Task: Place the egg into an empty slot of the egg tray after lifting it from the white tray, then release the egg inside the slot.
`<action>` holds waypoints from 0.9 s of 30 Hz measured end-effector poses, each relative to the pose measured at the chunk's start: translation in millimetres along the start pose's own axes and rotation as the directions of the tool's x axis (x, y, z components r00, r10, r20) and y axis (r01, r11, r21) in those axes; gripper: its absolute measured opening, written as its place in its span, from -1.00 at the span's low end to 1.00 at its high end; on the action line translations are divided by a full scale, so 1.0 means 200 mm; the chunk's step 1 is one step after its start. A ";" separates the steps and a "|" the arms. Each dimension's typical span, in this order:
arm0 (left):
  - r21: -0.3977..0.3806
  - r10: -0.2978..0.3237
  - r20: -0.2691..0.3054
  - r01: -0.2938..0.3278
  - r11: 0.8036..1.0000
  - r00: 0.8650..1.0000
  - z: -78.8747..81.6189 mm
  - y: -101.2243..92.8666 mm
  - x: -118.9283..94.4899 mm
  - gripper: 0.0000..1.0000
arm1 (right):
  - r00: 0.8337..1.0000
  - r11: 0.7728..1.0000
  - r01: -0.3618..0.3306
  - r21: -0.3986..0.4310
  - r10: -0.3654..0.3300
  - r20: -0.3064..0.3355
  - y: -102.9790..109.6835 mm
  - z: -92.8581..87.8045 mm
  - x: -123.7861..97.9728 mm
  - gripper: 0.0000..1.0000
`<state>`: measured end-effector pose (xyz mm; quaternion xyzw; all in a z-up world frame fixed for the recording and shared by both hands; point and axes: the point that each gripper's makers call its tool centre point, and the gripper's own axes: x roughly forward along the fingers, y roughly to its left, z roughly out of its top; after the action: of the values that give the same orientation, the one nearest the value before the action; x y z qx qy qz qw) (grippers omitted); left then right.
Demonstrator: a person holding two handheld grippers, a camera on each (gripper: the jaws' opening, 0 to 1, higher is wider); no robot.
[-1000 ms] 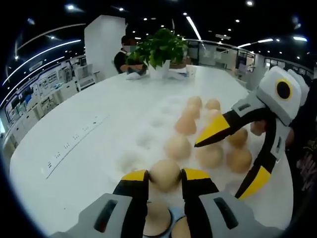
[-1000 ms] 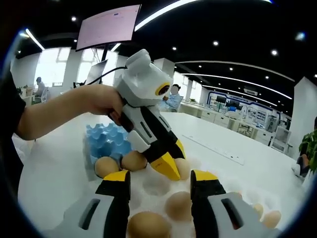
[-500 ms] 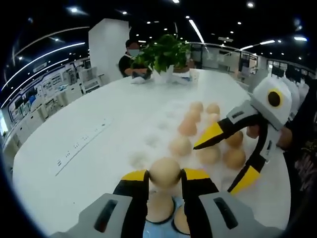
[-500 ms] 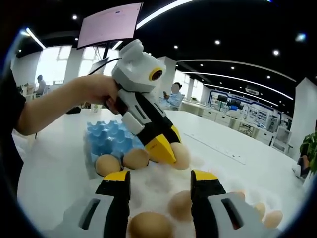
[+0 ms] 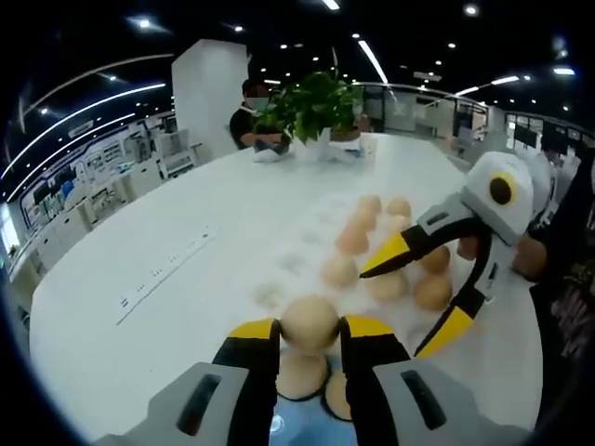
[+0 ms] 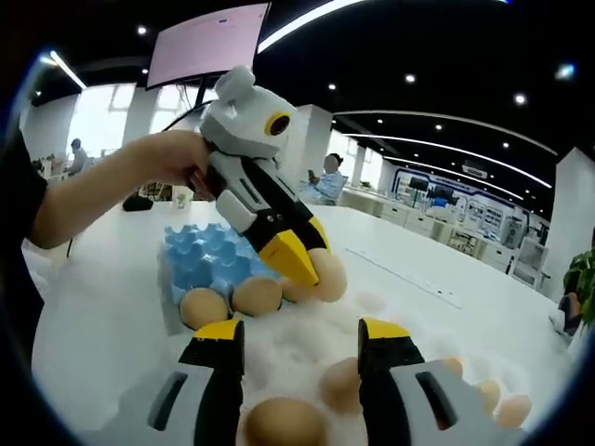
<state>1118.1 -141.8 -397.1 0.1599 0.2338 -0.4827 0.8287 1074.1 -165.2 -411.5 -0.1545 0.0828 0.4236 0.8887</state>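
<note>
Gripping an egg between its two yellow-tipped jaws, the left gripper rises from 6 o'clock of the left gripper view; the egg sits at the jaw tips, clear of the surface. Directly beneath it, at 6 o'clock, two more eggs rest in the near edge of the blue egg tray. Beyond, toward 1 o'clock, the white tray lies on the white desk with eggs in its far rows and several empty dimples nearer. The right gripper enters at 3 o'clock, held by a hand, jaws spread wide above the white tray's eggs. A potted plant stands at 12 o'clock at the desk's far end.

In the right gripper view, the right gripper rises from 6 o'clock with jaws spread and nothing between them. The left gripper comes in from 10 o'clock, held by a hand, pinching the egg above the boundary between the two trays. The blue egg tray lies at 9 o'clock, most slots empty, with two eggs in its near row. Eggs in the white tray lie at 6 and 4 o'clock.
</note>
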 end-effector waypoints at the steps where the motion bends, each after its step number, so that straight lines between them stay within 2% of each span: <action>1: 0.002 0.002 0.001 -0.002 1.000 1.000 0.00 -0.01 -0.01 -0.49 | 1.000 1.000 0.000 -0.001 0.000 0.001 0.00 0.00 0.00 0.02; 13: 0.000 0.035 0.009 -0.035 0.999 0.999 -0.03 -0.01 -0.13 -0.49 | 1.000 1.000 -0.006 -0.005 0.006 0.000 0.01 0.00 0.01 0.02; 27: -0.037 0.088 -0.019 -0.089 0.995 0.996 -0.15 0.02 -0.23 -0.50 | 1.000 1.000 -0.010 -0.011 0.010 -0.004 0.01 0.00 0.00 0.03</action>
<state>1095.2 -92.3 -396.6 0.1588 0.2427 -0.4397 0.8500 1072.6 -163.6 -413.0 -0.1599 0.0831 0.4280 0.8856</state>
